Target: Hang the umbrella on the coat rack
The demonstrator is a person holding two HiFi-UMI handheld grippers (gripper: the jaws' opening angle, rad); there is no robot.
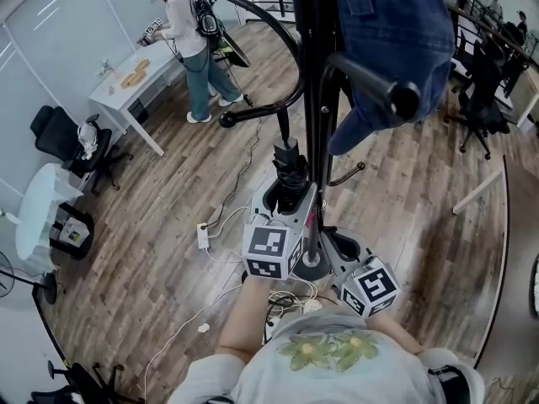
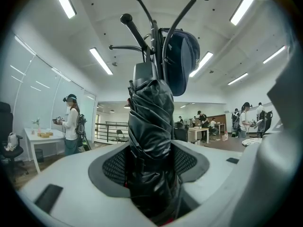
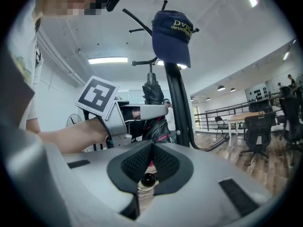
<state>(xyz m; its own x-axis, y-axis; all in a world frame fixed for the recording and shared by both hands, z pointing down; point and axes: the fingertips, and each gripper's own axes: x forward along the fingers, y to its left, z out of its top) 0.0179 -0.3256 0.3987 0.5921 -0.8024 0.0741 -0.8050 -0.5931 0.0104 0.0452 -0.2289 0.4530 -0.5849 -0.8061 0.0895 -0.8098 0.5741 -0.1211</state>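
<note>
The folded black umbrella stands upright between the pads of my left gripper, which is shut on it close to the black coat rack pole. A blue cap hangs on one upper hook. In the right gripper view the left gripper holds the umbrella just left of the pole. My right gripper is low beside the pole, pads together. A small black ball shows in the slit behind them; I cannot tell what it is.
A person stands at a white table at the back left. Cables and a power strip lie on the wood floor near the rack's base. Office chairs stand at both sides, and a round white table at the left.
</note>
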